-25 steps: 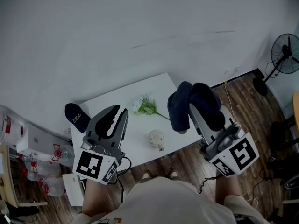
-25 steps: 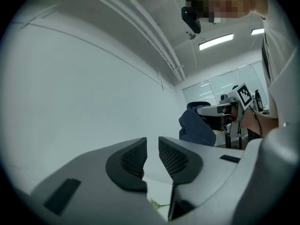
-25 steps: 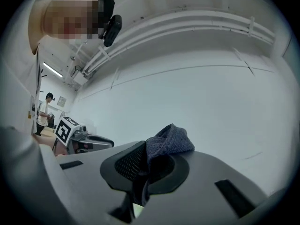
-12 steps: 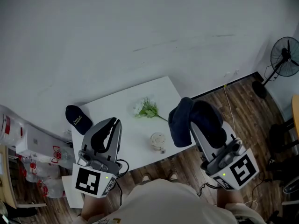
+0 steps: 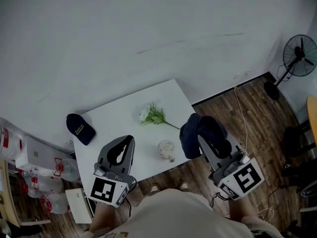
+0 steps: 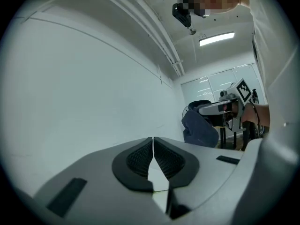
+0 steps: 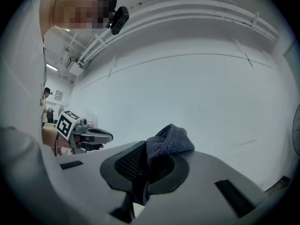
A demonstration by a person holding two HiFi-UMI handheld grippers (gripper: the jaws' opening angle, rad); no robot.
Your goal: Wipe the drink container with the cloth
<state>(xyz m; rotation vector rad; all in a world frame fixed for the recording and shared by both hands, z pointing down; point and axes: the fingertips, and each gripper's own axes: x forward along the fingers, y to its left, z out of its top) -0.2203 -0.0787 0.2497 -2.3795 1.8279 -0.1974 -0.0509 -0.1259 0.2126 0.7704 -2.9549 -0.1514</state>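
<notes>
The dark cloth [image 7: 171, 137] is clamped in the right gripper [image 7: 146, 156] — the left gripper [image 6: 153, 149] is held closed on nothing.

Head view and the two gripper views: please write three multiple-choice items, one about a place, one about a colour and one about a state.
1. Where on the table does the cap lie?
A. at its far left corner
B. at its centre
C. at its right edge

2. What colour is the cloth?
A. white
B. dark blue
C. red

3. How do the jaws of the left gripper stand?
A. wide apart
B. together on the cloth
C. together, with nothing between them

Key:
1 A: in the head view the cap sits at the table's far left corner.
2 B: the right gripper view shows dark blue fabric.
3 C: the left gripper view shows the pads meeting on nothing.
</notes>
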